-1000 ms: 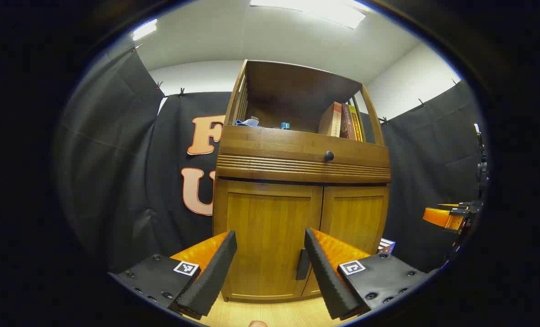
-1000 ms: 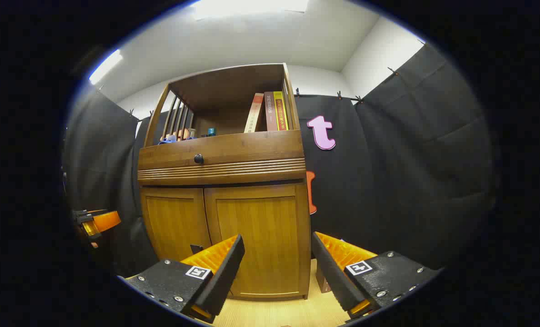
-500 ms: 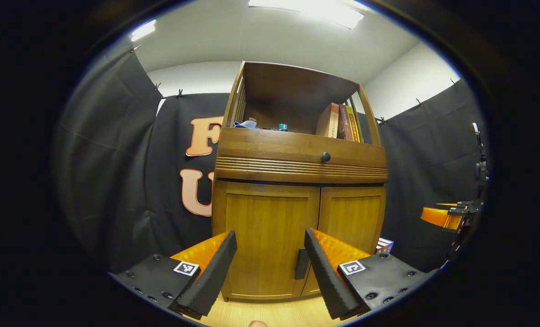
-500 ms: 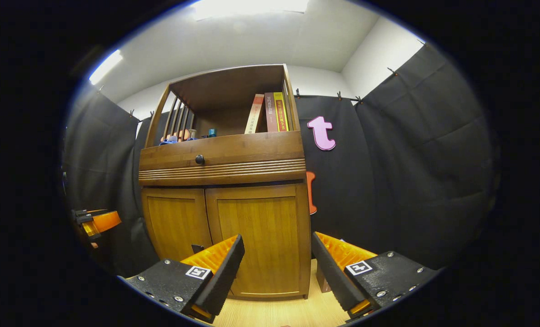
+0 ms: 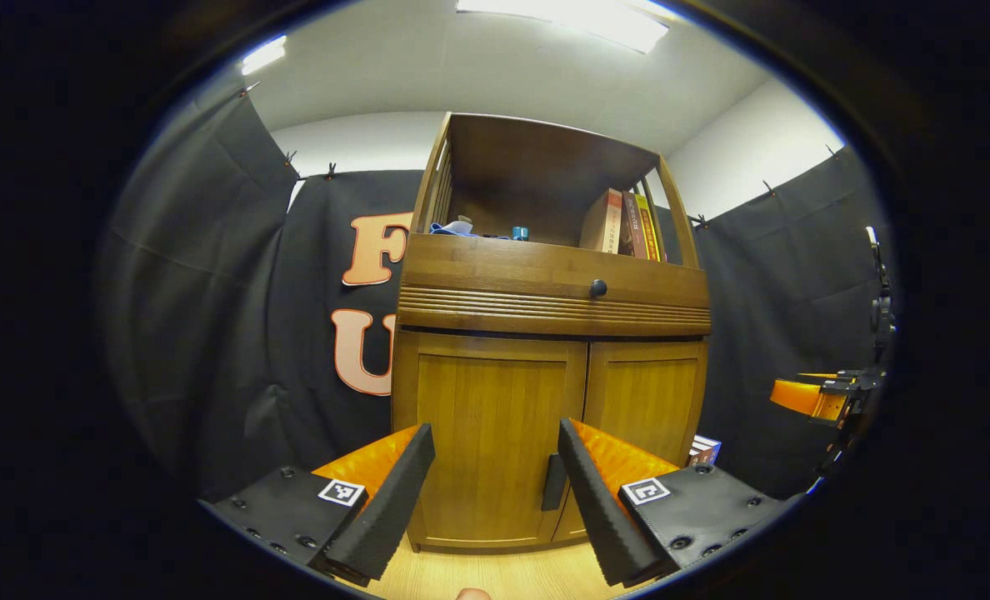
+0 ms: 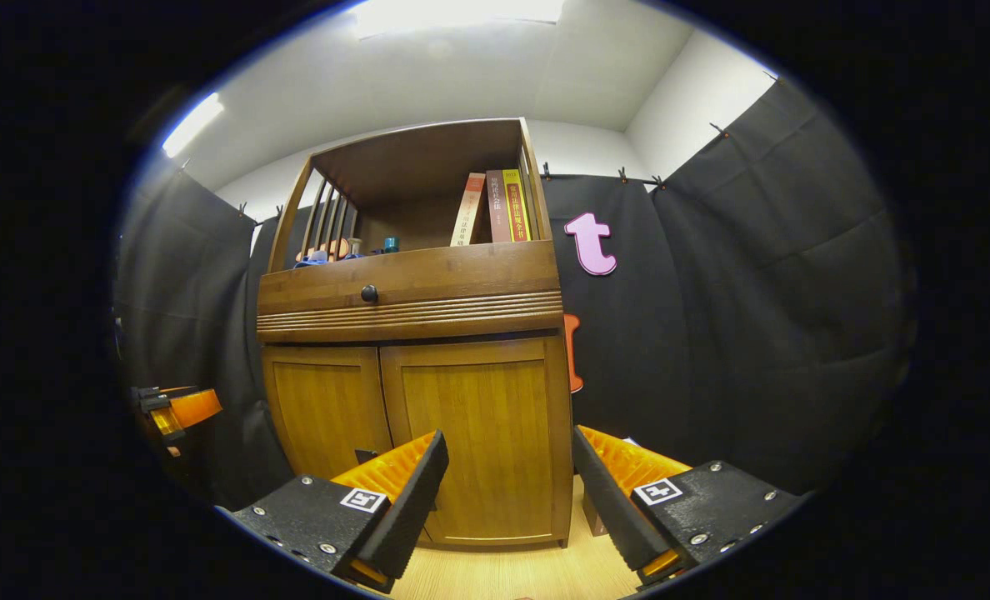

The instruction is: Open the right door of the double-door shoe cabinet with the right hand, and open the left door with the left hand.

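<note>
Right gripper view, 3 upright books [image 6: 495, 208], spine writing unreadable, shoe cabinet [image 6: 416, 392]

Left gripper [image 5: 495, 492]: two wedge-shaped fingers w/ ribbed inner pads, each on a flat black plate w/ round screws and a small square black-and-white marker. Right gripper [image 6: 507, 496]: same build, w/ silver screws on its plates. Other gripper's body, seen farther off at frame edge, is orange w/ black fittings.
</note>
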Available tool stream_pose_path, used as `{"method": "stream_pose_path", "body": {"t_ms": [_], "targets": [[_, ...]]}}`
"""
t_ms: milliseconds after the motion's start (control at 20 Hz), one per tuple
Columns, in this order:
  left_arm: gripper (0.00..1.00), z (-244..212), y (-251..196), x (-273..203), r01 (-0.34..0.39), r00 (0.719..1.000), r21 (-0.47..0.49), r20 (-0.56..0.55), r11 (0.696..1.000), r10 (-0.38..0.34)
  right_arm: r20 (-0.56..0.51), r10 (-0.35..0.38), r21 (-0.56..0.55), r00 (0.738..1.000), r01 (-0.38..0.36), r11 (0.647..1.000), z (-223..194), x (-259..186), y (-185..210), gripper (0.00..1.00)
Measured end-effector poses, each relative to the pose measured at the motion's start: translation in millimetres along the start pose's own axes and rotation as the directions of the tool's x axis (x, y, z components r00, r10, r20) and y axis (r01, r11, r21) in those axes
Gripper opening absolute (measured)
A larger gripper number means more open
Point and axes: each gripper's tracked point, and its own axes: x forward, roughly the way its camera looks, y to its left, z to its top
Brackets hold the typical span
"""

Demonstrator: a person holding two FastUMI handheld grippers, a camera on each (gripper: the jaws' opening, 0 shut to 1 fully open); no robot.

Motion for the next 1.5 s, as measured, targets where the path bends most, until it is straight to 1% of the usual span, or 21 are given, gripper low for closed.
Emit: {"method": "stream_pose_path", "body": {"t_ms": [150, 300, 350, 600, 700, 900, 1000, 1050, 1150, 1250, 1350, 1400, 1450, 1500], "targets": [[0.98, -2, 0, 0, 0.003, 1.0, -0.003, -0.002, 1.0, -0.003, -0.003, -0.003, -0.013, 1.0, 0.003, 1.0, -9, 6, 1, 0.93], [0.98, -4, 1, 0, 0.001, 1.0, -0.01, -0.008, 1.0, -0.001, -0.027, -0.012, -0.009, 1.0, 0.012, 1.0, -29, 16, -1, 0.93], [0.98, -5, 1, 1, 0.002, 1.0, -0.017, -0.011, 1.0, -0.003, -0.035, -0.015, -0.004, 0.999, 0.014, 1.0, -36, 20, -2, 1.0], [0.97, -6, 7, 2, -0.013, 1.0, -0.005, -0.015, 1.0, 0.013, -0.04, -0.005, 0.021, 0.999, 0.006, 1.0, -54, 39, 1, 1.0], [0.98, -8, 7, 2, -0.009, 1.0, -0.008, -0.019, 1.0, 0.009, -0.041, -0.01, 0.018, 0.999, 0.011, 1.0, -60, 43, 2, 1.0], [0.98, -11, 11, 4, -0.014, 0.999, -0.002, -0.029, 1.0, 0.014, -0.06, -0.007, 0.007, 0.998, 0.007, 1.0, -85, 64, 8, 1.0], [0.96, -12, 13, 6, -0.016, 0.999, -0.002, -0.031, 1.0, 0.016, -0.077, -0.007, 0.003, 0.997, 0.007, 1.0, -97, 71, 13, 1.0], [0.96, -13, 14, 6, -0.016, 0.999, -0.002, -0.032, 1.0, 0.016, -0.083, -0.007, 0.001, 0.996, 0.007, 1.0, -103, 75, 15, 0.93], [0.96, -15, 18, 5, -0.021, 0.999, -0.001, -0.033, 1.0, 0.021, -0.096, -0.006, -0.003, 0.995, 0.005, 1.0, -115, 84, 20, 0.93], [0.99, -17, 22, 5, -0.029, 0.999, 0.002, -0.032, 1.0, 0.029, -0.109, -0.001, -0.006, 0.994, 0.001, 1.0, -127, 91, 27, 0.93], [0.99, -18, 28, 7, -0.047, 0.998, 0.01, -0.034, 0.999, 0.047, -0.128, 0.009, -0.005, 0.992, -0.01, 1.0, -140, 97, 33, 0.93], [0.95, -19, 32, 9, -0.056, 0.998, 0.018, -0.035, 0.998, 0.056, -0.136, 0.018, -0.001, 0.991, -0.018, 1.0, -145, 99, 37, 1.0], [0.94, -20, 34, 10, -0.064, 0.997, 0.027, -0.035, 0.998, 0.065, -0.14, 0.027, 0.004, 0.99, -0.026, 1.0, -148, 103, 42, 1.0], [0.95, -21, 35, 11, -0.07, 0.997, 0.034, -0.037, 0.997, 0.072, -0.144, 0.035, 0.007, 0.989, -0.034, 0.999, -152, 105, 47, 0.93]]}}
